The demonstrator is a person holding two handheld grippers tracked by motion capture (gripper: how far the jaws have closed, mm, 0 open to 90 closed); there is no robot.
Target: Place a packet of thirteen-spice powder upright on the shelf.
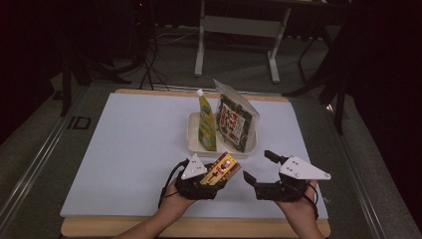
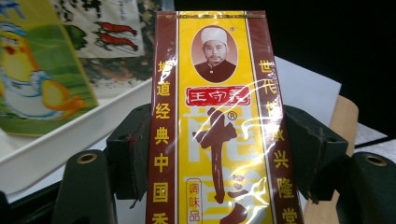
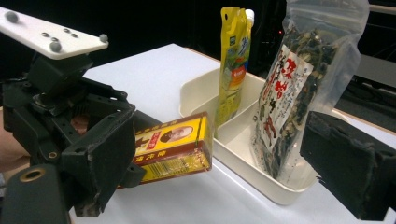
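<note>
From the high view, I see my left tool (image 1: 215,175) clamped on a glossy yellow-and-maroon box (image 1: 224,169), a flat rectangular carton wrapped in film, tilted up just short of the cream plastic tray (image 1: 193,134). My right tool (image 1: 259,168) sits just beside it, jaws spread and bare, both hands low over the matte white surface (image 1: 129,149). In the tray beyond the tools stand a soft yellow-green pouch (image 1: 206,124) with a white spout and a clear crinkled bag (image 1: 236,122) of dark dried bits.

In the left gripper view, the box (image 2: 219,126) fills the gap between the black padded jaws, both pads pressing its maroon edges; the film shows shiny creases that the high view hides. The pouch (image 2: 37,74) lies ahead to the left.

In the right gripper view, my own jaws stand wide, nothing between them. Ahead, the left tool (image 3: 140,154) holds the box (image 3: 173,147) level by its rear end, its front end just short of the tray wall (image 3: 201,93).
</note>
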